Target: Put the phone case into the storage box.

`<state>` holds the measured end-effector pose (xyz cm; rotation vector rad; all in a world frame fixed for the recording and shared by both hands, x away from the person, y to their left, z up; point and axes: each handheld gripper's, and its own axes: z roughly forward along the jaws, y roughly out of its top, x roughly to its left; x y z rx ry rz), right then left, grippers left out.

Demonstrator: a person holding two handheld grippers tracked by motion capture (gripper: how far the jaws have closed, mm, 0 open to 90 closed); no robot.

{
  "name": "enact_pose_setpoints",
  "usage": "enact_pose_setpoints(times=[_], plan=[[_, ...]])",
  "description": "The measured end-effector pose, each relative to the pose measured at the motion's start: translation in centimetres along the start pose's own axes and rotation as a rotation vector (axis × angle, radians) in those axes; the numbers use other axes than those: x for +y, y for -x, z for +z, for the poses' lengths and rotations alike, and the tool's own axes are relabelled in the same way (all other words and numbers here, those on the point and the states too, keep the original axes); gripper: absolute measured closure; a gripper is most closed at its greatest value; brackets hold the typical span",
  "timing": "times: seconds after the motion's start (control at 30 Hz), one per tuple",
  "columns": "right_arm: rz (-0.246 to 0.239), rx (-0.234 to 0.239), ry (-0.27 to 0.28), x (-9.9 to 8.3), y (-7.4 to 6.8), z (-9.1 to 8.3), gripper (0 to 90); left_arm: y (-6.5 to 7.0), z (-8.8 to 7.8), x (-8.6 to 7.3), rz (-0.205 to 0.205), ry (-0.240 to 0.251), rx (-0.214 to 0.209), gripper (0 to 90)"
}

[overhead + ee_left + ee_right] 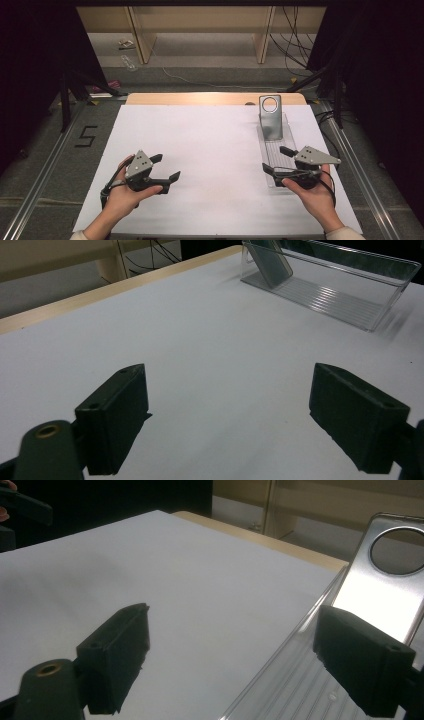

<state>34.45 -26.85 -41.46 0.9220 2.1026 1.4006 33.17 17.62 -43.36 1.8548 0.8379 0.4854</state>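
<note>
A clear plastic tray [273,145] lies on the right of the white table sheet [210,150], with a bent metal plate [270,117] that has a round hole standing at its far end. My right gripper [274,159] is open at the tray's near end, pointing left; in the right gripper view [235,655] its right jaw hangs over the tray [280,680] and its left jaw over the sheet, with the metal plate [385,580] close behind. My left gripper [167,167] is open over bare sheet at the left, and in the left gripper view [235,410] nothing lies between its jaws.
The left gripper view looks across the sheet to the tray [340,295] and plate [270,262]. A wooden table edge [215,98] runs along the far side. Metal rails [350,150] flank the table, and cables [295,45] lie on the floor beyond.
</note>
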Motion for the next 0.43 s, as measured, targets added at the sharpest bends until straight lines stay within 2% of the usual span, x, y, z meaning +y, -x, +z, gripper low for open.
enact_pose_setpoints(times=[0.43], plan=[[-0.007, -0.002, 0.004, -0.38, -0.31, 0.18, 16.2, -0.01, 0.36, -0.31, -0.006, -0.01, -0.006, 15.6]])
